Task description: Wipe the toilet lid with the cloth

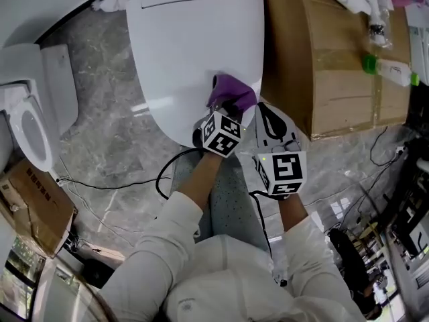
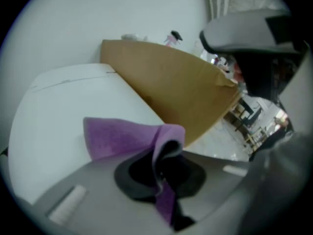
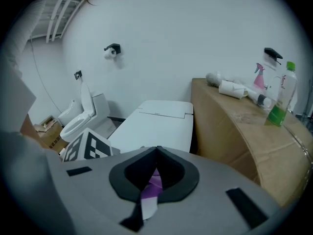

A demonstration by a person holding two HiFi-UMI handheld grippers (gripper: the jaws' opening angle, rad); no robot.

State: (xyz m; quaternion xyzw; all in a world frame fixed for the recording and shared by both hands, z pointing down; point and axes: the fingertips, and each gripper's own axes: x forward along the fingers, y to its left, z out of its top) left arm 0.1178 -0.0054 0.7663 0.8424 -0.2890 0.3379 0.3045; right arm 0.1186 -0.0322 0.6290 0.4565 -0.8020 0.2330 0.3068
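room: grey marbled floor (image 1: pixel 107 139) lies under you, a white wall stands at the far side, and the white toilet lid (image 1: pixel 194 45) is shut flat straight ahead of you.
cloth: the purple cloth (image 2: pixel 117 138) is on the near right part of the lid, close to its right edge. part of it spreads flat on the white surface and the rest bunches up into your grippers.
left gripper: your left gripper (image 2: pixel 161 163) has its jaws pressed onto the cloth. a fold rises between them and a tail runs back toward the camera. it sits over the near end of the lid, tilted downward.
right gripper: your right gripper (image 3: pixel 155 176) sits just right of the left one, near the lid's right edge. its jaws are closed tight, and a thin purple strip of the cloth is pinched in the seam between them.
right of the toilet: a tall cardboard box (image 1: pixel 322 72) stands just beside the toilet. on its top a green-capped bottle (image 3: pixel 281 99) and a pink spray bottle (image 3: pixel 259 77) stand upright, and some pale tubes (image 3: pixel 234 89) lie flat.
left of the toilet: a second toilet (image 1: pixel 30 123) stands well apart with its lid raised. a small carton (image 1: pixel 37 200) sits near it, and a black cable (image 1: pixel 114 185) trails over the floor.
far wall: a black roll holder (image 3: pixel 112 50) is mounted above the second toilet.
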